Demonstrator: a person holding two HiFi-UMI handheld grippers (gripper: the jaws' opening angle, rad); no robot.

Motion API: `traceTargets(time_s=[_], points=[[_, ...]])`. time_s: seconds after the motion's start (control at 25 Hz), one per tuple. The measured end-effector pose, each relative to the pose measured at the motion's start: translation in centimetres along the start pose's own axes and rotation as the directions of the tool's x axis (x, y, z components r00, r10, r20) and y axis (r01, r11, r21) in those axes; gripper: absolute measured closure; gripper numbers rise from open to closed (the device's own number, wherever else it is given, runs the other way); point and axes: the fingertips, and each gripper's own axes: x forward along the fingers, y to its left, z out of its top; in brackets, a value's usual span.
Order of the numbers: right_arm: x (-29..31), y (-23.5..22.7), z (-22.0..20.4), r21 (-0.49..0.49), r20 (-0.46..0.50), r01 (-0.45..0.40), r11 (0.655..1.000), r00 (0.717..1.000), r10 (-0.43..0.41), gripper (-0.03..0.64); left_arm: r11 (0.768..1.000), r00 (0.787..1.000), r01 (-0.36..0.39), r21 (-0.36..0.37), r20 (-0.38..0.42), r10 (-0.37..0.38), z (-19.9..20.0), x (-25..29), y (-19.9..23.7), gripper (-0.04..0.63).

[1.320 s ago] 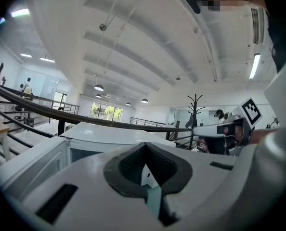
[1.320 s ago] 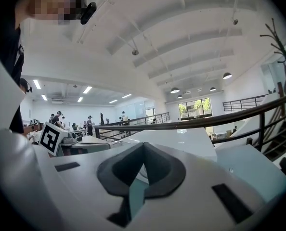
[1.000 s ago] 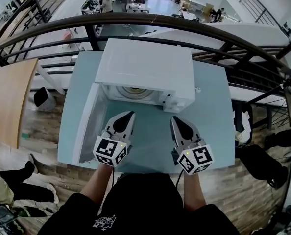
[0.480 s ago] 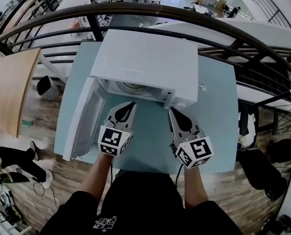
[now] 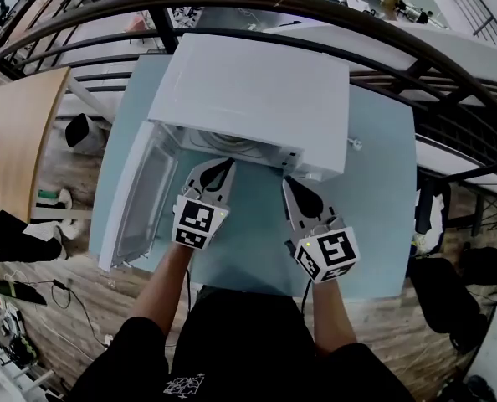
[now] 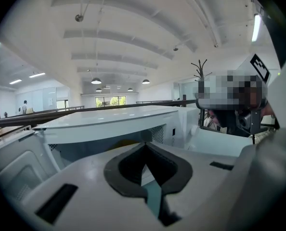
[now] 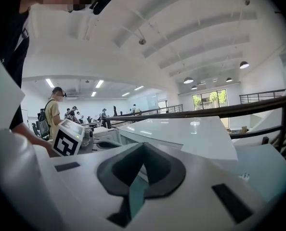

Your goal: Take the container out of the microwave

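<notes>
1. Microwave [image 5: 253, 90] stands on the table [image 5: 382, 191] with its door [image 5: 140, 199] swung open to the left. The container [image 5: 229, 146] sits inside the cavity; only a round rim shows under the top edge.
2. Left gripper [image 5: 222, 167] is at the cavity mouth, with the container straight ahead of its fingers. Right gripper [image 5: 290, 184] is offset to the right and judged farther.
3. Both pairs of fingers are closed, tips meeting, nothing held.
4. No legible brand or label; only square markers on the gripper cubes.
</notes>
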Motion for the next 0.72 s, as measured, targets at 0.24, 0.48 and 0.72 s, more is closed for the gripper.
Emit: traceTargets(time_s=[0.24,0.48,0.72], points=[[1.6,-0.2,-1.8,0.006,-0.031,-0.026,1.000,0.999,0.026,0.611,0.999,0.998,-0.018,0.034,-0.058,0.020,-2.3,1.8,0.9,0.588],[2.5,-0.2,-2.9,0.013,-0.056,-0.045,0.999,0.997,0.046,0.611,0.997,0.995,-0.015,0.074,-0.098,0.022,-4.2,3.6,1.8,0.588],[3.1,-0.8,-3.9,0.026,-0.068,-0.046,0.999,0.997,0.047,0.611,0.990,0.992,0.018,0.137,-0.124,-0.001,-5.9,5.8,2.2,0.588]])
